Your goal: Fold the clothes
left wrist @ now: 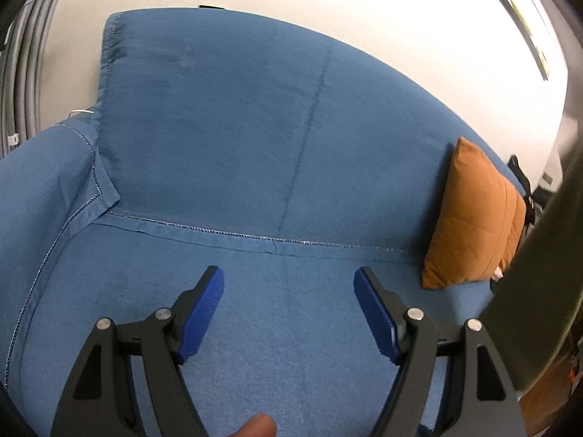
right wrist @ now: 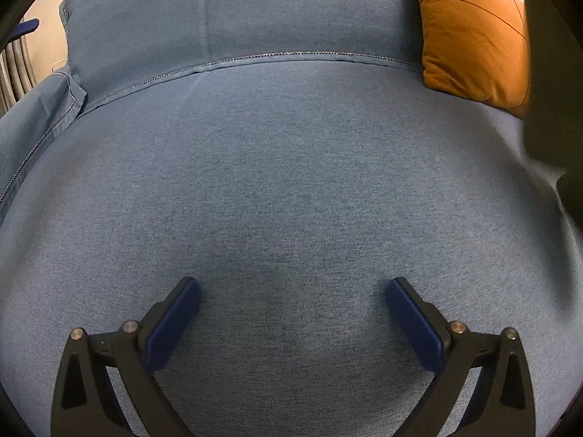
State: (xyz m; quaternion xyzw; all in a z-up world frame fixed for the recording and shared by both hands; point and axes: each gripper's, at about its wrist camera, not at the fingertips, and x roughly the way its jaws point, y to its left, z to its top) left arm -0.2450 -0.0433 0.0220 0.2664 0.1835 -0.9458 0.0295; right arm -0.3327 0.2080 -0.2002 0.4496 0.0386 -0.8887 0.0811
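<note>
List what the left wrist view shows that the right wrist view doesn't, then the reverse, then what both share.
Only the left wrist view: the top edge of the sofa back, the white wall above it, a framed picture and a fingertip. Only the right wrist view: a close, wide stretch of the seat cushion. Both share: the blue sofa, the orange pillow, and an open, empty gripper, left gripper and right gripper.

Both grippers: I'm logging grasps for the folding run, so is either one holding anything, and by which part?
Nothing is held. The left gripper and the right gripper both stand open over the bare blue sofa seat.
</note>
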